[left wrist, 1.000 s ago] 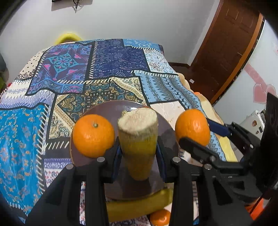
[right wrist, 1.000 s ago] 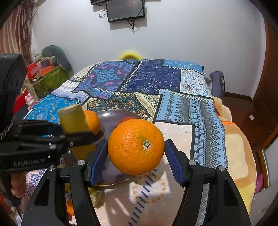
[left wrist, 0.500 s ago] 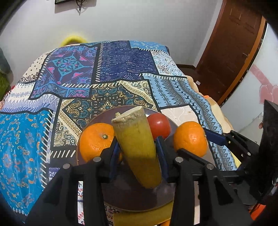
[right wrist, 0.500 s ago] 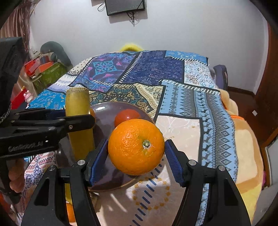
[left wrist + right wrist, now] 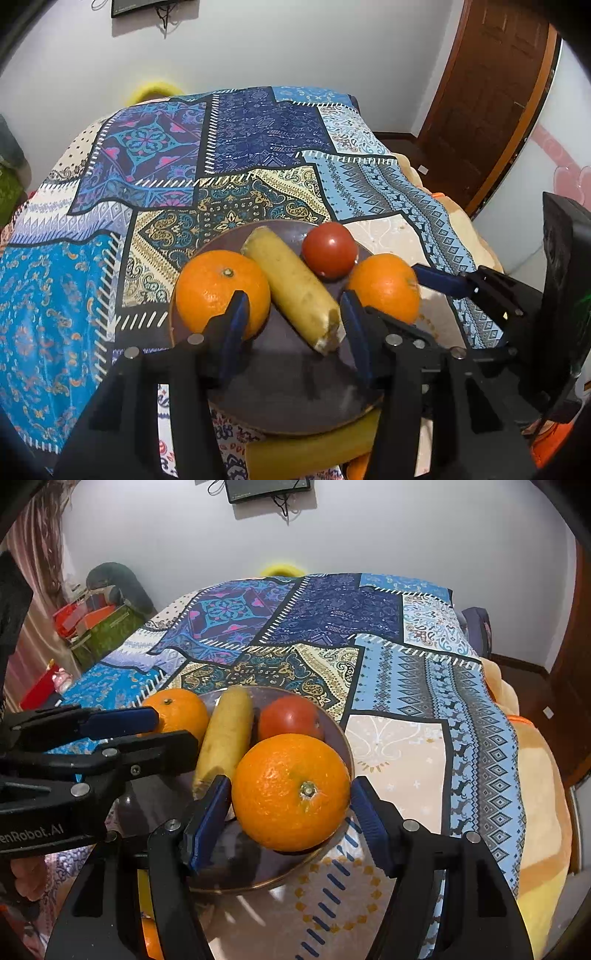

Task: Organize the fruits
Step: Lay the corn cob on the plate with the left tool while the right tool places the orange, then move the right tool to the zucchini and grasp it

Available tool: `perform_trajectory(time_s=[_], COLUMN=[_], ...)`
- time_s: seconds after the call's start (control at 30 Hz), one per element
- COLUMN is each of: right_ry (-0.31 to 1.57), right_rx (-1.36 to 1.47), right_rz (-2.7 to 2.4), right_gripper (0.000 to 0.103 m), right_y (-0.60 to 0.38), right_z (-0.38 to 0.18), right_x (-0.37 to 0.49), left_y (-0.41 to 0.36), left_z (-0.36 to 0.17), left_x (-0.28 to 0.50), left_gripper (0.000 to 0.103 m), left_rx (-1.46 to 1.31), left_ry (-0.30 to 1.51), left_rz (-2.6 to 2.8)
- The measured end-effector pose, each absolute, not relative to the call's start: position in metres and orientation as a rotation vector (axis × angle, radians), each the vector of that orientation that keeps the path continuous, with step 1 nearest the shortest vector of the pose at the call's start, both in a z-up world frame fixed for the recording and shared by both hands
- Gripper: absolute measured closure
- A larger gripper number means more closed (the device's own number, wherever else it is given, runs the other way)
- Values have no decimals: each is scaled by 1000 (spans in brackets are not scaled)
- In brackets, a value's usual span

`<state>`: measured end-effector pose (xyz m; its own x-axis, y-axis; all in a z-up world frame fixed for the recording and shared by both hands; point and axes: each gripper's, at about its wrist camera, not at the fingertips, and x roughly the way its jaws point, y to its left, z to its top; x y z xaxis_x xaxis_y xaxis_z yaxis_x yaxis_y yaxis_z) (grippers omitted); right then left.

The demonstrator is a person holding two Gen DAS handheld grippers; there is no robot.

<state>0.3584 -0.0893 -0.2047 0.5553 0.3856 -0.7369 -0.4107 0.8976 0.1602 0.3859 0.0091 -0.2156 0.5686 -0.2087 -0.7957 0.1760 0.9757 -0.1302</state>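
Observation:
A dark round plate (image 5: 288,391) (image 5: 159,805) lies on the patchwork bedspread. On it lie an orange (image 5: 221,291) (image 5: 177,712), a yellow banana piece (image 5: 291,291) (image 5: 225,738) and a red tomato (image 5: 330,249) (image 5: 290,716). My left gripper (image 5: 291,325) (image 5: 155,727) is open, its pads either side of the banana piece and apart from it. My right gripper (image 5: 290,805) is shut on a second orange (image 5: 291,792) (image 5: 384,286) over the plate's right edge.
A banana (image 5: 314,446) and another orange (image 5: 149,938) lie under the plate's near rim. The bedspread (image 5: 166,184) spreads far and left. A brown door (image 5: 487,92) stands at the right. Boxes and clutter (image 5: 92,627) sit beside the bed at left.
My left gripper has opened and let go of the banana piece, which now lies on the plate between orange and tomato. My right gripper has kept its orange and come closer to the plate.

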Motion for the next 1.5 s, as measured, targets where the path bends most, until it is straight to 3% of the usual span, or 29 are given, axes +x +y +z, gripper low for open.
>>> perform_trajectory(time_s=[0.63, 0.83, 1.5], right_ry=[782, 767, 869], right_rx=[-57, -86, -176], right_rz=[447, 441, 462], right_gripper=[38, 38, 38], right_y=[-102, -101, -81], right_z=[-156, -147, -182], right_x=[305, 280, 248], left_y=[46, 54, 44], left_z=[-169, -168, -262], left_x=[302, 262, 218], left_gripper=[51, 45, 42], left_rx=[-34, -8, 6], left_ry=[891, 905, 1154], left_rz=[-124, -107, -156])
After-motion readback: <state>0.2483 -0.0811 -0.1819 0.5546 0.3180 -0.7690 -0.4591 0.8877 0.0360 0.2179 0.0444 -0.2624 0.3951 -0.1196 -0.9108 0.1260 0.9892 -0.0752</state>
